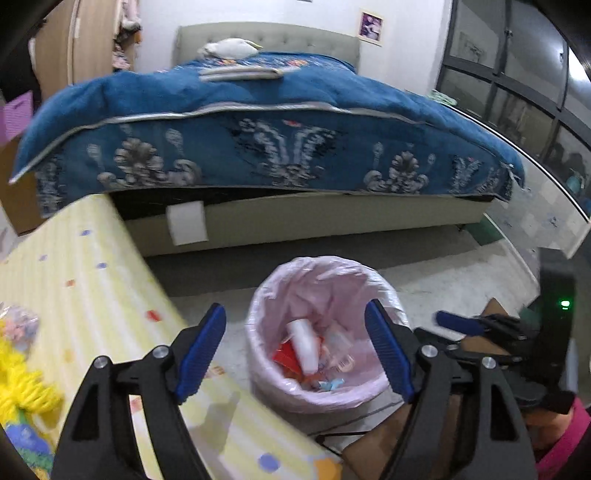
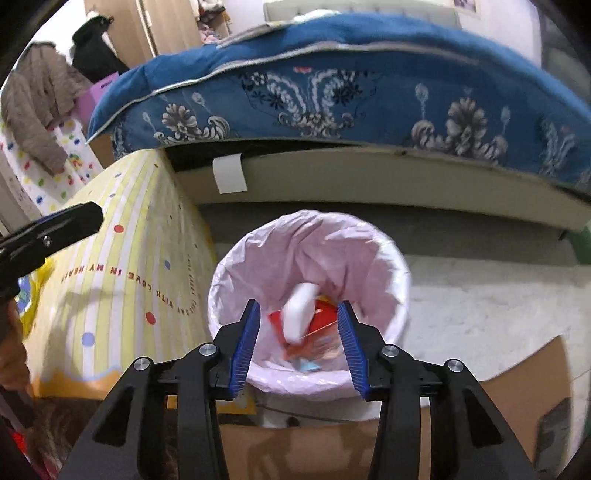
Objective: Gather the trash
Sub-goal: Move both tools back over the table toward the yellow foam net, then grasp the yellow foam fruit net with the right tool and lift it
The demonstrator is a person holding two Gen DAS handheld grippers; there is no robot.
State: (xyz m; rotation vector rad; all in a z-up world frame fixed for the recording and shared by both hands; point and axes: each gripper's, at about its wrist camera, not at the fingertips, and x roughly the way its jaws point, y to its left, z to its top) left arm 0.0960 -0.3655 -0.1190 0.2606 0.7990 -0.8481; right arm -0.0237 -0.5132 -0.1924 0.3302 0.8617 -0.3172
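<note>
text 1: I read "WITH LOVE IN MY HEAR…" upside down, red capitals | on: striped cloth (image 2: 122, 280) | text 2: a smaller curved line beside it, too blurred for me to read | trash labels: unreadable

Beyond the jaws a bed (image 1: 280, 218) is filling the far side – blue floral bedspread (image 1: 258, 122) hanging over its edge. Left of the jaws a yellow striped mat (image 1: 85, 280) is lying; right, dark windows (image 1: 517, 92) are lining the white wall (image 1: 314, 14).
</note>
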